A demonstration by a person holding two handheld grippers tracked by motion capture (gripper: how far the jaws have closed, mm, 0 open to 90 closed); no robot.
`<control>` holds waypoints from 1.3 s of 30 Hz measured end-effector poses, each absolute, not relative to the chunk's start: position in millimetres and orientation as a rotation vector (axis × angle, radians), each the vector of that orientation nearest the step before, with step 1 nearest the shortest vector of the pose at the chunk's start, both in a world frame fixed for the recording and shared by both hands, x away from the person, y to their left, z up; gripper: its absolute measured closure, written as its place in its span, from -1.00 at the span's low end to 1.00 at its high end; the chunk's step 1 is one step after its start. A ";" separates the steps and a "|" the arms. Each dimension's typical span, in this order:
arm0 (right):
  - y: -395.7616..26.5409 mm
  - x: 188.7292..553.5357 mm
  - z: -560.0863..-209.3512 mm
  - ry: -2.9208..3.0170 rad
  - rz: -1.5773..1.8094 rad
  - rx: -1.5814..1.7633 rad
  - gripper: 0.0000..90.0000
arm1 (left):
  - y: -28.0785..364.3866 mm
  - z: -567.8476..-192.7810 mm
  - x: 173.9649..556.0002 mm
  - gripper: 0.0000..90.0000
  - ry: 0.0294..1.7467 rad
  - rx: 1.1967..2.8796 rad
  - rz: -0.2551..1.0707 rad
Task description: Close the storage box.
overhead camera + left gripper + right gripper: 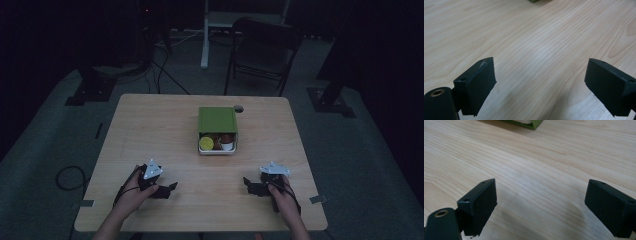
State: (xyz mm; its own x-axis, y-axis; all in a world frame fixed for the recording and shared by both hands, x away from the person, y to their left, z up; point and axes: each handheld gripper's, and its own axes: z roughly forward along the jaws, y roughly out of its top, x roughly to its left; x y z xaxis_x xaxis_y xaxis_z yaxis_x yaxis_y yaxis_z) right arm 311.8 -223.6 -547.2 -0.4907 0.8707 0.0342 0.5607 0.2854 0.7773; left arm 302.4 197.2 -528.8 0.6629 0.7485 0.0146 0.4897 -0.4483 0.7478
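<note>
Nearest you, your two forearms come in over the near edge of the wooden table (150, 125), one at each side. Your left hand (131, 196) holds the left gripper (169, 189) low over the near left part of the tabletop, its jaws pointing toward the middle. In the left gripper view its two black jaws stand spread wide with bare wood grain between them and nothing pinched. Your right hand (283, 199) holds the right gripper (248, 184) at the near right, well apart from the left one, its jaws turned inward toward the middle as well. In the right gripper view those jaws are likewise spread wide, with bare wood between them. Each gripper carries a grey three-cornered plate on top.

Farther out, near the middle of the table and between the two grippers' lines, sits the green box (217, 131). Its green lid covers the far part, and the near part is open. In that opening you can see a yellow round item (206, 143) at the left, with a brownish item and a white cup-like item just beside it to the right; the dim light hides what they are. Neither gripper touches the box.

Beyond the far edge a dark folding chair (262, 50) stands on the floor.
</note>
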 end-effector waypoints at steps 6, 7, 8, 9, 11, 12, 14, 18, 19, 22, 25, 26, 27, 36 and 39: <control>-224.8 310.2 -548.0 2.160 1.013 1.311 -0.77 | 205.0 -533.3 298.0 -0.77 1.013 2.170 0.437; -224.8 309.8 -548.1 2.161 1.011 1.312 -0.77 | 205.7 -534.1 297.1 -0.77 1.024 2.168 0.439; -224.6 309.4 -548.1 2.163 1.010 1.314 -0.77 | 206.9 -534.8 296.6 -0.77 1.025 2.172 0.440; -224.4 308.9 -548.4 2.168 1.009 1.317 -0.77 | 207.9 -535.5 295.8 -0.77 1.039 2.179 0.439; -224.1 307.8 -549.0 2.184 0.984 1.319 -0.77 | 209.6 -536.7 294.3 -0.77 1.056 2.192 0.453; -223.8 307.3 -549.4 2.185 0.965 1.318 -0.77 | 210.4 -536.8 293.8 -0.77 1.061 2.197 0.458; -222.9 306.4 -549.9 2.200 0.933 1.310 -0.77 | 211.2 -537.0 293.1 -0.77 1.077 2.188 0.461; -223.1 306.4 -550.1 2.196 0.940 1.334 -0.77 | 211.8 -536.7 291.2 -0.77 1.100 2.179 0.478; -223.4 306.5 -550.1 2.196 0.940 1.336 -0.77 | 212.0 -536.6 290.8 -0.77 1.105 2.182 0.479; -223.4 306.5 -550.2 2.196 0.939 1.336 -0.77 | 214.1 -537.7 290.6 -0.76 1.125 2.177 0.471; -223.4 306.5 -550.2 2.196 0.940 1.337 -0.77 | 215.8 -539.6 290.4 -0.77 1.140 2.170 0.483; -223.5 306.5 -550.2 2.197 0.940 1.337 -0.77 | 216.3 -540.4 290.6 -0.77 1.150 2.164 0.477; -223.5 306.5 -550.2 2.196 0.940 1.337 -0.77 | 216.3 -541.4 290.5 -0.77 1.160 2.156 0.478; -223.6 306.7 -550.2 2.196 0.940 1.338 -0.77 | 217.6 -546.2 290.1 -0.79 1.173 2.119 0.495; -223.6 306.7 -550.2 2.196 0.940 1.337 -0.77 | 217.6 -546.2 290.2 -0.79 1.173 2.119 0.494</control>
